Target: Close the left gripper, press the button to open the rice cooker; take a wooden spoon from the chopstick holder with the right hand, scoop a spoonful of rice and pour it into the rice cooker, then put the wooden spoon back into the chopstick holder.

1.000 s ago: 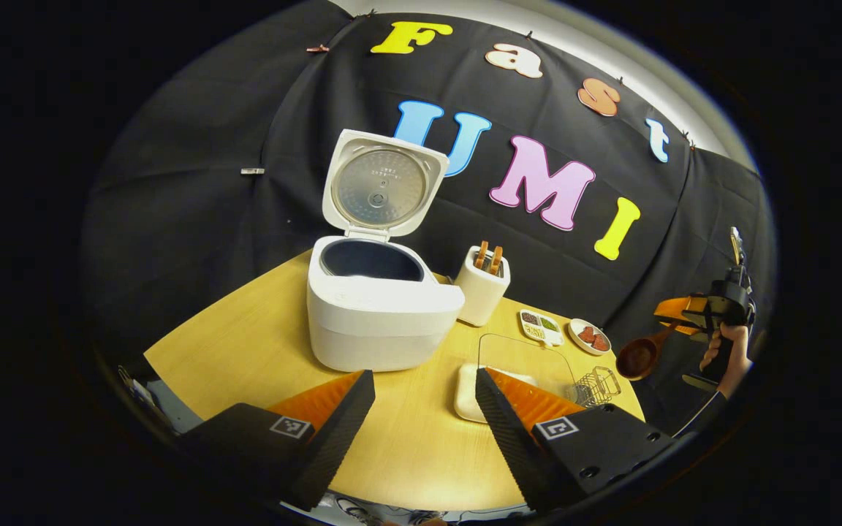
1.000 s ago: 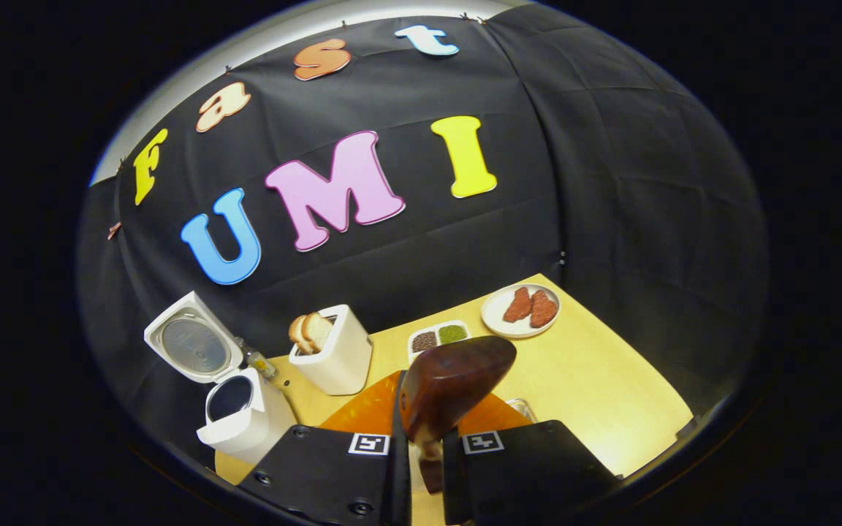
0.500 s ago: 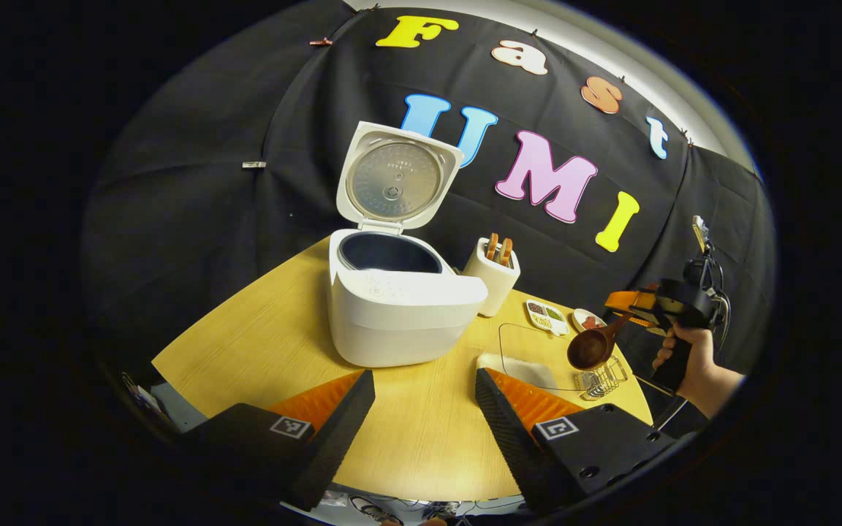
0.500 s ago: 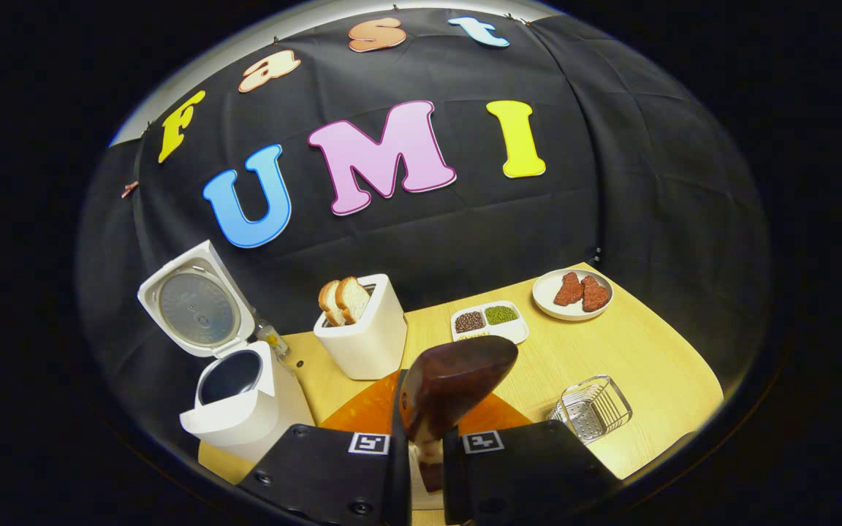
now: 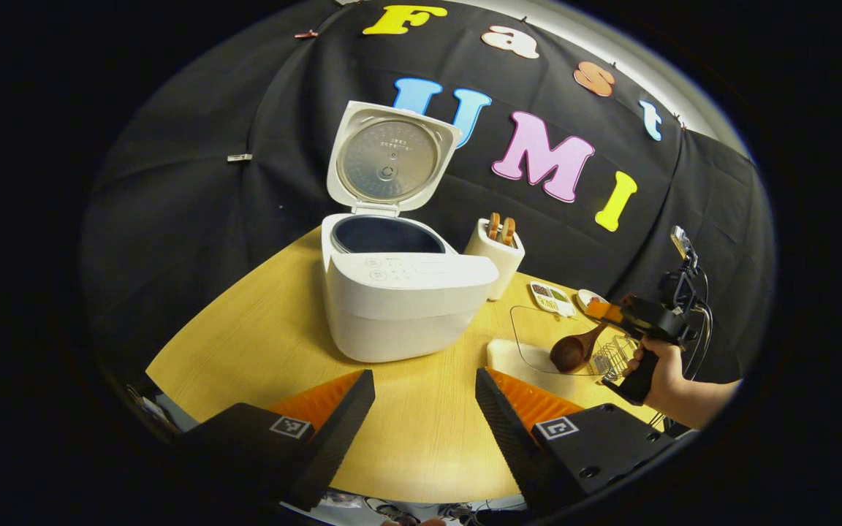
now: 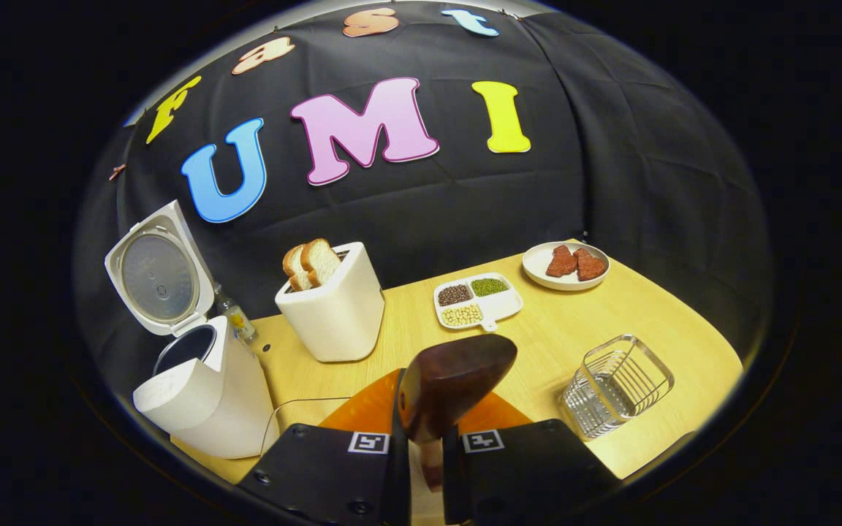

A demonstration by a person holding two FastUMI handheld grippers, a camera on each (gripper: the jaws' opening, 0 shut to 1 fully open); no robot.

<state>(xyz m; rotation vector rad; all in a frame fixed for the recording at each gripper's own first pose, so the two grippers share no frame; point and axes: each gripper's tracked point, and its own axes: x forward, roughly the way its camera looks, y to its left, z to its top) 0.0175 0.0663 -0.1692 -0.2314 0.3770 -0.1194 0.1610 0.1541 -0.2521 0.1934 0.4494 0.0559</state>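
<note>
Fingers [image 6: 427, 467] of the right gripper [image 6: 425, 446] pinch the wooden spoon [image 6: 454, 383]; left gripper [image 5: 425, 416] spread wide.

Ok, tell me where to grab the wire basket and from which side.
Take the wire basket by its top rim, coming from above: it stands open end up on the table, so one finger can probably slip inside and one outside a thin wire wall.

A pale yellow wooden table with a rounded edge [image 5: 260, 321] stands before the black cloth wall [image 6: 611, 146] (creased, pinned with small clips). Above the cloth runs a bright white strip [image 5: 611, 44].
</note>
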